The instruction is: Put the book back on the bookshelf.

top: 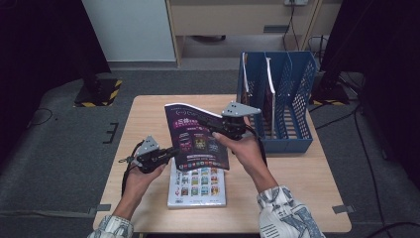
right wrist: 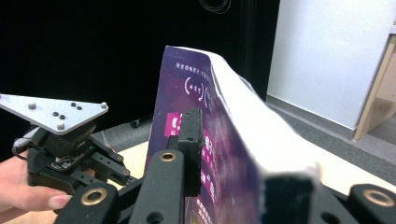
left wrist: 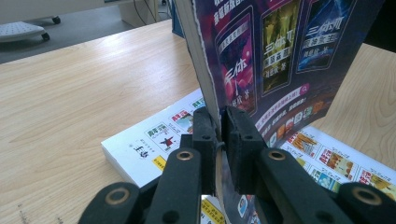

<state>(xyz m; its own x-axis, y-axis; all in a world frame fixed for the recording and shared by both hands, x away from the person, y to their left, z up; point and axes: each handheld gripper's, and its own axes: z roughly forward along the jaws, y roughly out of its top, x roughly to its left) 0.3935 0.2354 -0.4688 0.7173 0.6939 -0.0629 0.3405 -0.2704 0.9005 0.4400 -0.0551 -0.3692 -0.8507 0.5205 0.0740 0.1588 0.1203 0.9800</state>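
Above the table (top: pixel 148 111), both grippers clamp the purple book (top: pixel 195 136), upright, long axis vertical, cover facing the person.

Right tongs (right wrist: pixel 243 154) clamp the purple magazine (right wrist: pixel 187 93) upright.

We note even, soft overhead light on the table (top: pixel 148 114), weak shadows, dark frame corners. Ahead of the right gripper's jaws, the purple magazine (right wrist: pixel 187 107) blurs at its white page edge; the near jaw is unfocused.
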